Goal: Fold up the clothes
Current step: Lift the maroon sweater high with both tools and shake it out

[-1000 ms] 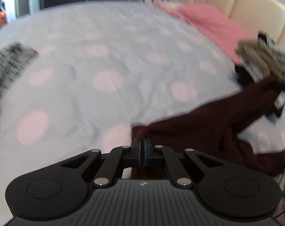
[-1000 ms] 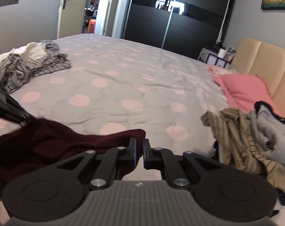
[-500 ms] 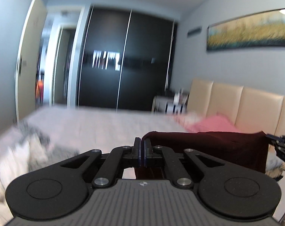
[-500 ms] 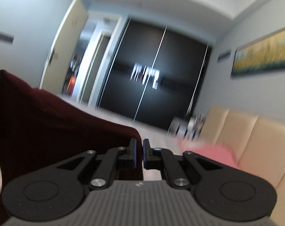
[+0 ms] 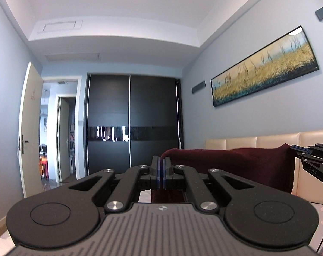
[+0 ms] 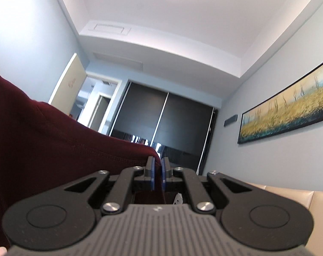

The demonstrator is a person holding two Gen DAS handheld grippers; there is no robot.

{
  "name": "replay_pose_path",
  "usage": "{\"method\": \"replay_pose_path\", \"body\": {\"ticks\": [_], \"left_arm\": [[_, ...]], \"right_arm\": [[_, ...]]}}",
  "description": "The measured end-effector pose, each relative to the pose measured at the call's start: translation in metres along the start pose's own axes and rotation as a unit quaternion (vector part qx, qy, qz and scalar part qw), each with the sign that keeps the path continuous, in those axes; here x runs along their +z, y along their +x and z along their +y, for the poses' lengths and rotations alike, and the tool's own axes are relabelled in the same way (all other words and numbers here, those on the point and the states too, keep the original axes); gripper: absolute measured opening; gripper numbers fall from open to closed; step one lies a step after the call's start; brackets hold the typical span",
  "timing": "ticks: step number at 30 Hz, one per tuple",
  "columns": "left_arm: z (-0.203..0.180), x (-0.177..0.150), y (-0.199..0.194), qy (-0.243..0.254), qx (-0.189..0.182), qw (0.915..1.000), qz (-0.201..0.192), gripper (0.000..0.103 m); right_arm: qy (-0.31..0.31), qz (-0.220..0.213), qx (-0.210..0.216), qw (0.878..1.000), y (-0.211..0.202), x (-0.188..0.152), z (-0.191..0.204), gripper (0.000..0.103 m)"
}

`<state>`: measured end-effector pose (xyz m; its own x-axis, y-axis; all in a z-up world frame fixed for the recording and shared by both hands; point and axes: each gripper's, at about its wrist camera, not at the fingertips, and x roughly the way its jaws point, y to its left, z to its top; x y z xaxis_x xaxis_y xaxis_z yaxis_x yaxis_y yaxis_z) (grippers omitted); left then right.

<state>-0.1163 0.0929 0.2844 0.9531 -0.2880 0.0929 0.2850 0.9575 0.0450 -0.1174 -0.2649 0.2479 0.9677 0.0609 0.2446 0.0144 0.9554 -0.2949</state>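
From the left wrist view, the left hand-held gripper [image 5: 161,166] is pinched tight on a corner of the maroon garment [image 5: 236,166], which stretches rightward in the air, in front of the beige headboard [image 5: 268,139], to the right hand-held gripper [image 5: 294,148] at its far corner. A dark wardrobe [image 5: 131,123] stands ahead.

From the right wrist view, the right hand-held gripper [image 6: 157,169] pinches the garment [image 6: 54,145], which spreads leftward, raised before the wardrobe [image 6: 165,123] and a long painting [image 6: 289,111].

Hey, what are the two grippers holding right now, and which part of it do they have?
Both hold one dark red garment. The left gripper and the right gripper each pinch its top edge at opposite ends, so it hangs stretched between them.
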Motion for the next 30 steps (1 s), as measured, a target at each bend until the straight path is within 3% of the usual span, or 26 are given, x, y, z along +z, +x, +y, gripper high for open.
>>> {"method": "replay_pose_path", "body": {"ticks": [5,9,12,15,22,30], "left_arm": [[-0.009,-0.002,-0.014,0.004,0.001,1.0000,0.004,0.001],[-0.001,-0.004,-0.007,0.001,0.005,0.9998,0.019,0.001],[0.006,-0.018,0.013,0.002,0.009,0.9985,0.055,0.001],[0.014,-0.047,0.049,0.006,0.016,0.9933,0.114,0.001],[0.030,-0.151,0.155,0.028,0.029,0.9713,0.234,0.001],[0.045,-0.284,0.270,0.045,0.027,0.9220,0.384,0.001]], "right_arm": [[-0.004,-0.011,0.003,1.000,-0.028,0.009,0.006,0.007],[-0.003,-0.005,0.009,1.000,-0.025,0.011,0.011,0.007],[-0.005,0.026,0.021,0.999,-0.005,0.000,0.019,0.008],[-0.001,0.092,0.045,0.995,0.028,-0.033,0.032,0.008],[-0.017,0.219,0.084,0.972,0.114,-0.136,0.068,0.007],[-0.020,0.352,0.122,0.928,0.218,-0.258,0.105,0.008]]}}
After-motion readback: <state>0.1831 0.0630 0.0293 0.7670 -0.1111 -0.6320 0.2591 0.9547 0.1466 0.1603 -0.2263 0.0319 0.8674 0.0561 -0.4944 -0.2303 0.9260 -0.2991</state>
